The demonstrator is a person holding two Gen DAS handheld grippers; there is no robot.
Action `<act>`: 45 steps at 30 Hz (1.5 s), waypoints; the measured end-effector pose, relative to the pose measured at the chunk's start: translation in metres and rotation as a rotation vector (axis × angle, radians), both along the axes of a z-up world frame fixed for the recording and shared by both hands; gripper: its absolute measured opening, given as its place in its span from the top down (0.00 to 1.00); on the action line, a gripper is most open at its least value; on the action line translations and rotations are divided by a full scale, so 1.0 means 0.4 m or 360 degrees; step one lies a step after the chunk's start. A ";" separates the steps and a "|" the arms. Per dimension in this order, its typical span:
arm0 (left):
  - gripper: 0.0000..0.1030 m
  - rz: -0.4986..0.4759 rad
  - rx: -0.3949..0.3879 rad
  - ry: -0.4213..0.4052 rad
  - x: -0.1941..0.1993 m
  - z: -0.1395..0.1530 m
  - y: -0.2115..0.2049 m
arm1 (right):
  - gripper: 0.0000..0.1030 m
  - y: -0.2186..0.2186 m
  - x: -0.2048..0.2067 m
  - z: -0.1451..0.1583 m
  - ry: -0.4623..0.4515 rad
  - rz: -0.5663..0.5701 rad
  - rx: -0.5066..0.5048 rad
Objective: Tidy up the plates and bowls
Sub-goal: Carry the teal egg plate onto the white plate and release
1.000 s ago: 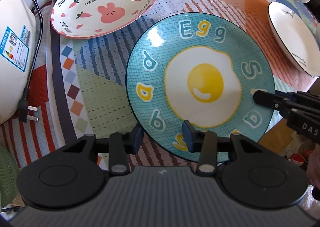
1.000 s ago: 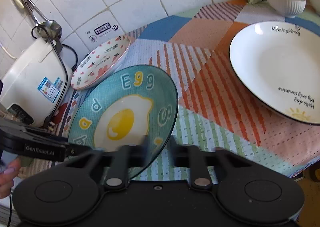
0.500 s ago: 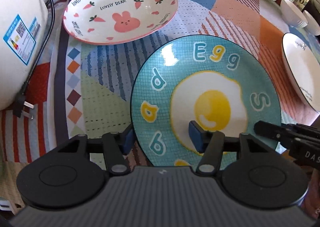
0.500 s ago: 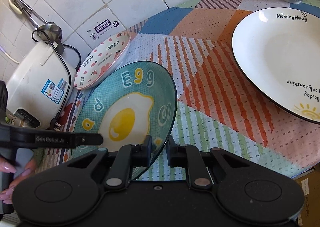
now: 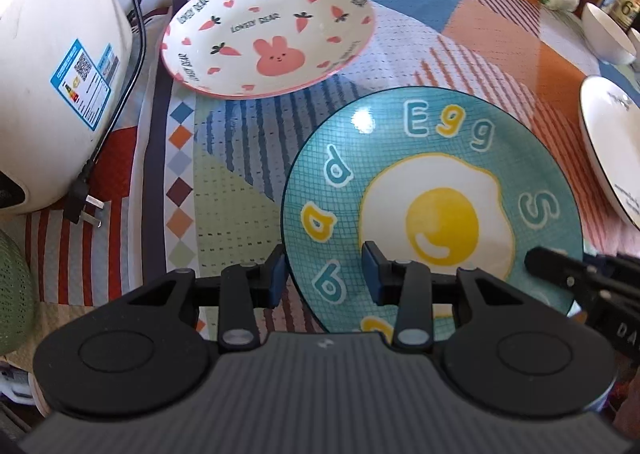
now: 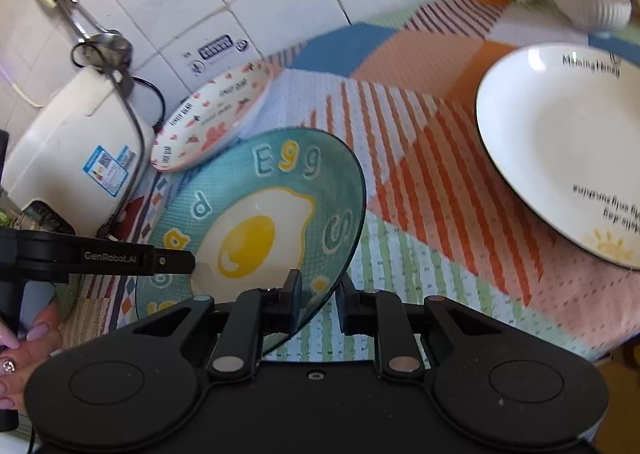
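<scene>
Teal egg plate [image 5: 432, 189], printed with a fried egg and scattered letters, sits tilted above the patchwork tablecloth [image 5: 224, 181] near the table's front edge, gripped from two sides. The left gripper [image 5: 324, 278] straddles the plate's near-left rim, one blue pad [image 5: 370, 274] over the printed face and the other outside the rim; its jaws are closing around that edge, though pad contact cannot be confirmed. The right gripper [image 6: 318, 300] has its jaws on either side of the plate's near-right rim, with the jaws starting to open and a gap showing beside the outer finger. Farther back on the left lies a pink rabbit-and-carrot plate [image 5: 268, 33], beside a white rice cooker [image 5: 52, 65]. To the right rests a large white plate [image 6: 560, 149] with a black rim, and beyond it a white ribbed bowl [image 6: 588, 1]. A hand [image 6: 24, 342] holds the left gripper's handle.
</scene>
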State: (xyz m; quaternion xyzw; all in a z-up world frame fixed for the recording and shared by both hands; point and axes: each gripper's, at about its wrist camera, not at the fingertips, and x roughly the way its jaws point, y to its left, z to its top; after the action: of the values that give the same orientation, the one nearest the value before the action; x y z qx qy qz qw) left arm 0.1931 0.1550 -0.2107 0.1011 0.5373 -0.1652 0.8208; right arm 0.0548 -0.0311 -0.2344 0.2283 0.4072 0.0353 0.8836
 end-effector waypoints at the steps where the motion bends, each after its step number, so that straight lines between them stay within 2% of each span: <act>1: 0.64 -0.0010 0.0000 -0.0005 -0.007 0.004 -0.002 | 0.78 -0.004 0.000 0.004 0.0012 0.0007 -0.0005; 8: 0.64 -0.0073 -0.0025 -0.0041 -0.058 0.055 -0.034 | 0.78 -0.034 -0.043 0.039 -0.0042 0.0034 -0.0033; 11: 0.65 -0.0151 -0.0035 -0.0033 -0.079 0.084 -0.066 | 0.78 -0.056 -0.081 0.060 -0.0077 0.0007 -0.0038; 22: 0.64 -0.0400 -0.0059 -0.0088 -0.124 0.168 -0.238 | 0.78 -0.187 -0.196 0.121 -0.0184 -0.0203 -0.0050; 26: 0.64 -0.0438 -0.0062 -0.0055 -0.113 0.181 -0.306 | 0.78 -0.236 -0.218 0.134 -0.0206 -0.0258 -0.0076; 33: 0.64 -0.0494 -0.0052 -0.0013 -0.102 0.163 -0.426 | 0.78 -0.329 -0.230 0.123 -0.0213 -0.0320 -0.0096; 37: 0.64 -0.0549 -0.0023 0.0036 -0.100 0.151 -0.477 | 0.78 -0.391 -0.234 0.098 -0.0189 -0.0352 -0.0032; 45: 0.64 -0.0542 0.0020 0.0118 -0.081 0.108 -0.554 | 0.78 -0.470 -0.209 0.058 -0.0109 -0.0311 -0.0014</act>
State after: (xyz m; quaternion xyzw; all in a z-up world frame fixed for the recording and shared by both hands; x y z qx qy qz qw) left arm 0.1606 -0.0665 -0.1673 0.1897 0.5433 -0.3021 0.7600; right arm -0.0290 -0.2190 -0.2112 0.2618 0.3527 -0.0451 0.8972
